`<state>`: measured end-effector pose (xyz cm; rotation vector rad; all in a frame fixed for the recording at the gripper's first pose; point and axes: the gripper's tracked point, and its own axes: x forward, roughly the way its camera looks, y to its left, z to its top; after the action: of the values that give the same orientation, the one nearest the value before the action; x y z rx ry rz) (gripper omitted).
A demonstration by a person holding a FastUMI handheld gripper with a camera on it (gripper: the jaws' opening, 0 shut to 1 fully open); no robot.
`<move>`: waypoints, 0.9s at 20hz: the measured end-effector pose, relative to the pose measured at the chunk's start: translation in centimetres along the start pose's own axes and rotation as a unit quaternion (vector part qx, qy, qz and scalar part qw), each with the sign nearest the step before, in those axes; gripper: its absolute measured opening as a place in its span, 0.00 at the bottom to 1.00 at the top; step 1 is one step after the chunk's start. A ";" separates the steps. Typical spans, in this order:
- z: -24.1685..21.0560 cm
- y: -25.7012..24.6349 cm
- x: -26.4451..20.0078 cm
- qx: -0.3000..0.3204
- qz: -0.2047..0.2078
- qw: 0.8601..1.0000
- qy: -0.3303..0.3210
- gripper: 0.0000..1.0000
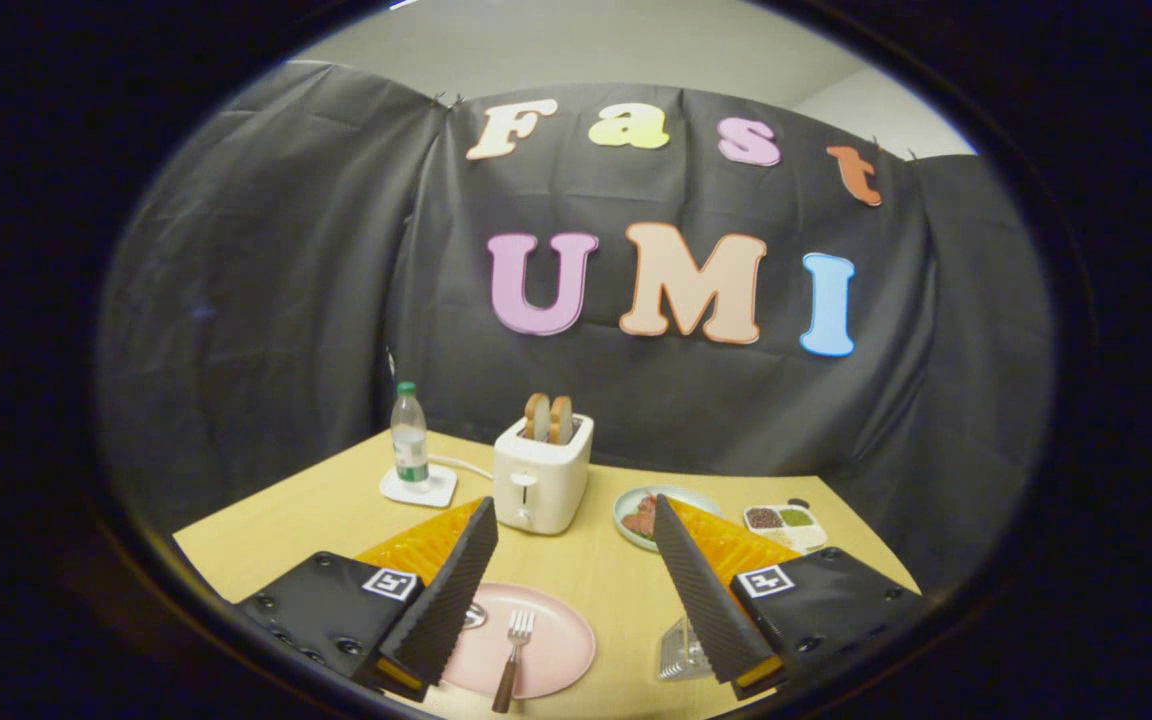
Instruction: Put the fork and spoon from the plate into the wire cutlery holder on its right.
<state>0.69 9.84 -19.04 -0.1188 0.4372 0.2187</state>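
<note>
Cutlery on the pink plate (556, 650) is what we weigh first, low in the frame and a little left of centre: the fork (514, 655) lies on the plate with its tines pointing away from us and its brown handle running off the near rim, and just left of it, against the inner edge of the left finger, we make out a small shiny oval that we take for the spoon (474, 616), though most of it is hidden. Further right, low in the frame and partly behind the right finger, stands something pale and see-through that we judge to be the wire cutlery holder (681, 655); we cannot tell whether anything is in it. As far as we can see, then, neither piece has been moved and the whole job is left. The gripper (576, 590) hangs above the yellow table (276, 520) with its fingers spread wide, holding nothing and touching nothing we can see; the plate and fork sit between them. Beyond them, from centre-left to centre-right, stand a water bottle (409, 437), a white toaster (541, 478), a dish of food (641, 515) and a small snack tray (786, 524).
</note>
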 end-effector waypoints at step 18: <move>-17.0 3.9 2.0 0.009 0.050 0.976 0.213 1.00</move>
<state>-5.38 11.21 -35.42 -0.1271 0.8739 0.2885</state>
